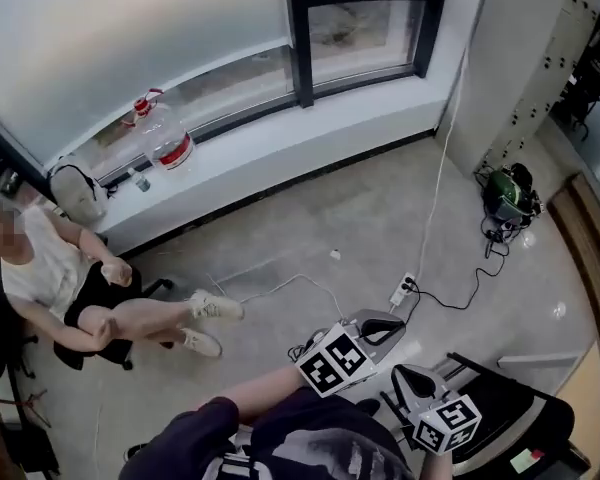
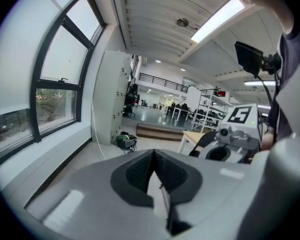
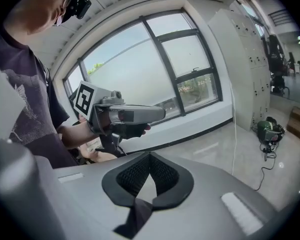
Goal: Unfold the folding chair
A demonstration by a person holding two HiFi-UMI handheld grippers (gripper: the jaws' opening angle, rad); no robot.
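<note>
The folding chair is black and lies folded low at the bottom right of the head view, partly cut off by the frame edge. My left gripper is held out level in front of my body, shut and empty. My right gripper is beside it, just left of the chair's frame, also shut with nothing in it. In the left gripper view the jaws meet in a closed point, with the right gripper to their right. In the right gripper view the shut jaws point toward the window, and the left gripper is level above them.
A person sits on a chair at the left with legs stretched out. A white power strip and its cables lie on the floor ahead. A green machine stands at the right by a cabinet. A water jug and a bag are on the window sill.
</note>
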